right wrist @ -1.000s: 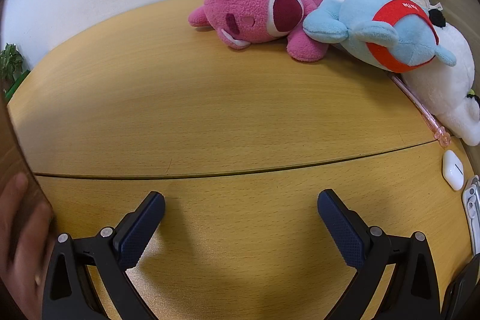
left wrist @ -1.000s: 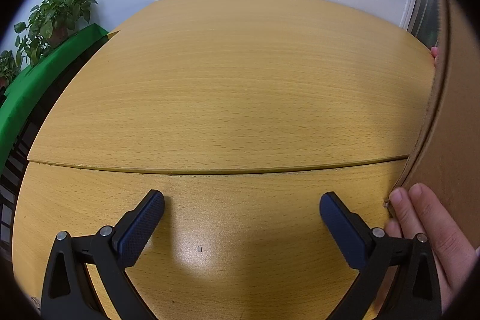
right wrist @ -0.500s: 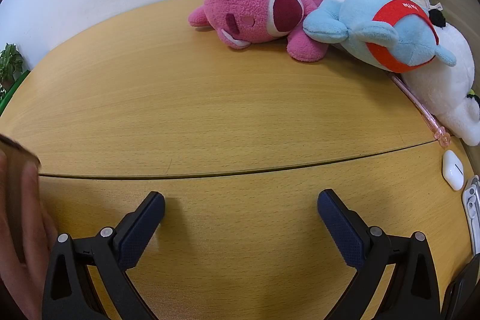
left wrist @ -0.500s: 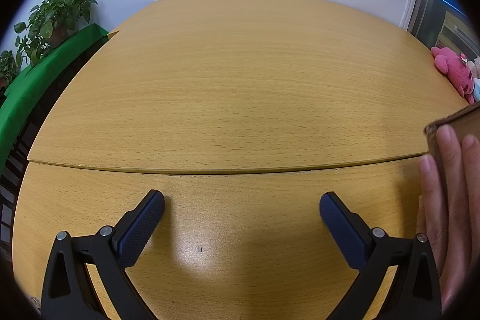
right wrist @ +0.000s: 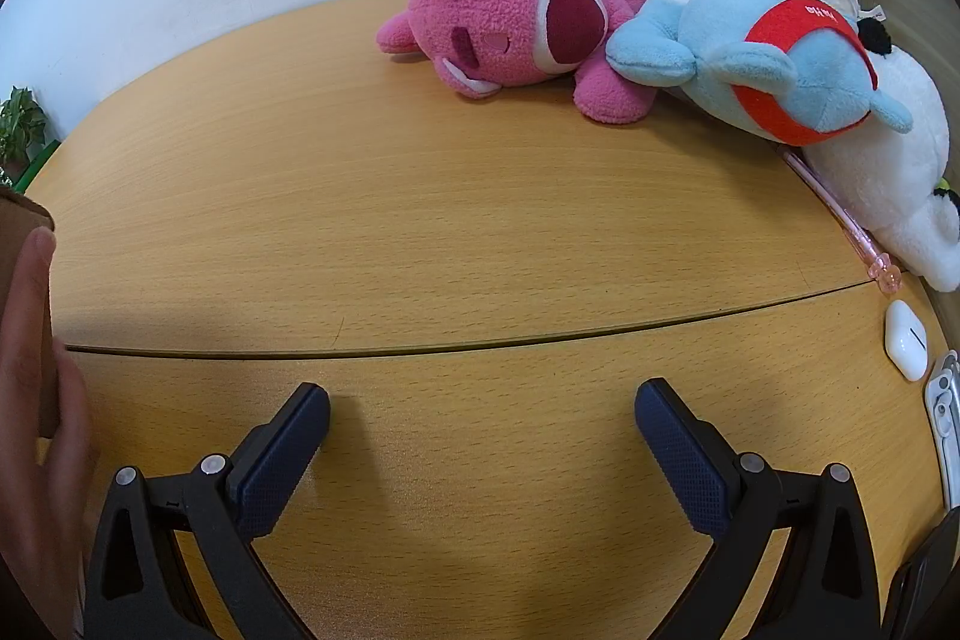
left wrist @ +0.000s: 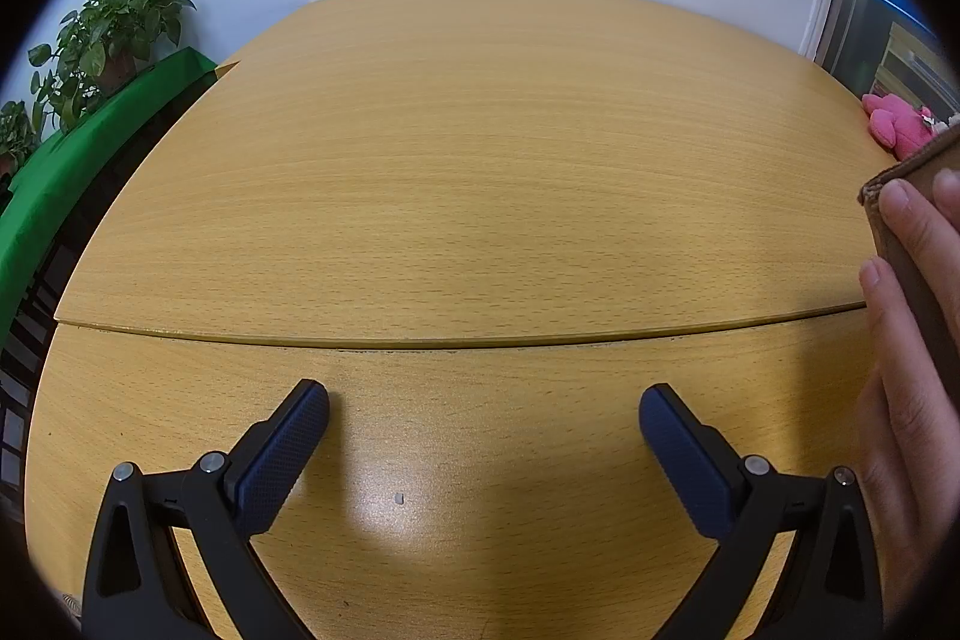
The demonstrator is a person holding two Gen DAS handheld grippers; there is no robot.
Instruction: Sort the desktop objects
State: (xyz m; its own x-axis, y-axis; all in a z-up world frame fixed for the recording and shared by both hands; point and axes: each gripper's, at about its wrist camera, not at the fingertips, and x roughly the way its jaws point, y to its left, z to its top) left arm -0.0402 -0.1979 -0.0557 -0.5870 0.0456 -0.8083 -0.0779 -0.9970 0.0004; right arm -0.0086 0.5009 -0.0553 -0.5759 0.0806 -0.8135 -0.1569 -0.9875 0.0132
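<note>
My left gripper (left wrist: 483, 415) is open and empty, low over bare wooden desk (left wrist: 480, 190). My right gripper (right wrist: 482, 412) is open and empty over the desk (right wrist: 360, 220). Far right lie a pink plush bear (right wrist: 516, 22), a light-blue plush with a red band (right wrist: 774, 64) and a white plush (right wrist: 888, 172). A pink pen (right wrist: 840, 220) lies along them, and a white earbud case (right wrist: 906, 340) sits near the right edge. The pink bear also shows in the left wrist view (left wrist: 897, 124).
A bare hand (left wrist: 906, 340) holds a brown cardboard piece (left wrist: 918, 196) between the two grippers; it shows in the right wrist view too (right wrist: 36, 400). A silver clip-like object (right wrist: 945, 430) lies at the far right. Potted plants (left wrist: 108, 40) and a green surface (left wrist: 72, 154) stand left.
The cardboard piece, which filled the space between the grippers a second ago, has been lowered and pulled back by the hand. Both grippers stayed still and open.
</note>
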